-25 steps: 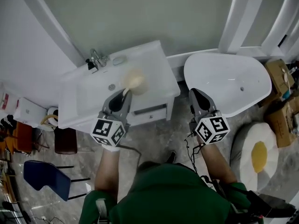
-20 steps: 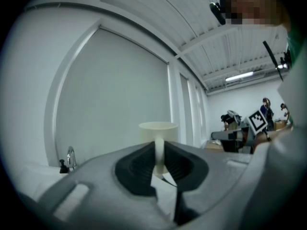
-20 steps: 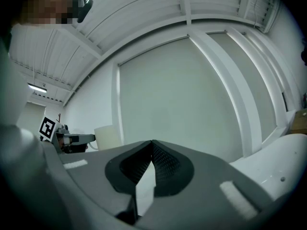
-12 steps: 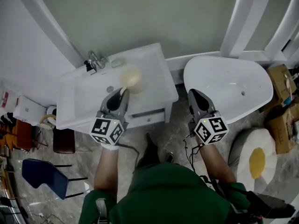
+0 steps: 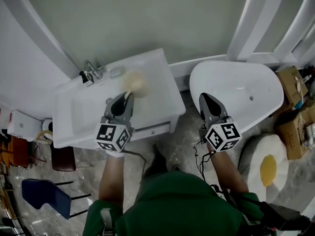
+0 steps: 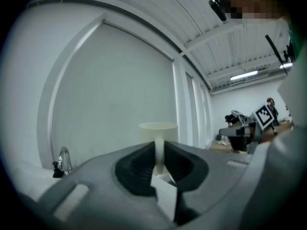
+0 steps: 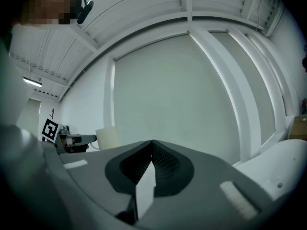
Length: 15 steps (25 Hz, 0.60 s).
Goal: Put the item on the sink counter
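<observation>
A cream mug (image 5: 134, 82) is over the right part of the white sink counter (image 5: 160, 90); whether it touches the top I cannot tell. My left gripper (image 5: 129, 96) is shut on its thin handle. In the left gripper view the mug (image 6: 158, 132) stands upright just past the left gripper (image 6: 159, 150), its handle pinched between the dark pads. My right gripper (image 5: 204, 98) hovers over the floor beside the bathtub (image 5: 236, 90), shut with nothing in it; in the right gripper view the right gripper (image 7: 152, 145) shows its jaws pressed together.
A chrome faucet (image 5: 88, 72) and a small oval dish (image 5: 116, 73) sit at the counter's back. Cardboard boxes (image 5: 290, 82) and an egg-shaped cushion (image 5: 268, 166) lie to the right. A blue chair (image 5: 44, 193) and a dark stool (image 5: 61, 159) stand at the left.
The sink has slid a little to the left in the head view as the person stepped closer. The mug stays in the left gripper. The right gripper has barely moved.
</observation>
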### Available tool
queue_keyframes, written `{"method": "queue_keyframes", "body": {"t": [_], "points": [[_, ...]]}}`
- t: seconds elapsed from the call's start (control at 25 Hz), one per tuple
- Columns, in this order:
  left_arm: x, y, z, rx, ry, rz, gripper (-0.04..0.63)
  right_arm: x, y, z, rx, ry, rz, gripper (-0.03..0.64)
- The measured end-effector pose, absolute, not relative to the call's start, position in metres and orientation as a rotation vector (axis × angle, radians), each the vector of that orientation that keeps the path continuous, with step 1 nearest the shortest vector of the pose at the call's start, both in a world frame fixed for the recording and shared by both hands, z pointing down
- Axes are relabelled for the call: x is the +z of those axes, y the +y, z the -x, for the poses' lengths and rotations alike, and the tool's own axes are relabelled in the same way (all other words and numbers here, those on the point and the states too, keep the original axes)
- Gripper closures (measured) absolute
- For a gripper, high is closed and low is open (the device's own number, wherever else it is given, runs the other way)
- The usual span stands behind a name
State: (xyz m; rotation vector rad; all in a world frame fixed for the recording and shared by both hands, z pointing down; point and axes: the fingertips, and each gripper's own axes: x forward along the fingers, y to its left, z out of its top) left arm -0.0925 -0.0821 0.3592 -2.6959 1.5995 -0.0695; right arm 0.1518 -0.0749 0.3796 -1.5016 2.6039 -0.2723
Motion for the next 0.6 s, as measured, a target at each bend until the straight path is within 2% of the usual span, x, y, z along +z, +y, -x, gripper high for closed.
{"method": "queue_keyframes", "body": {"t": [0.6], "points": [[0.393, -0.243, 0.150, -0.135, 1.516, 2.729, 0.557, 0.376, -0.213, -0.085, -0.259, 2.593, 1.618, 0.620]]}}
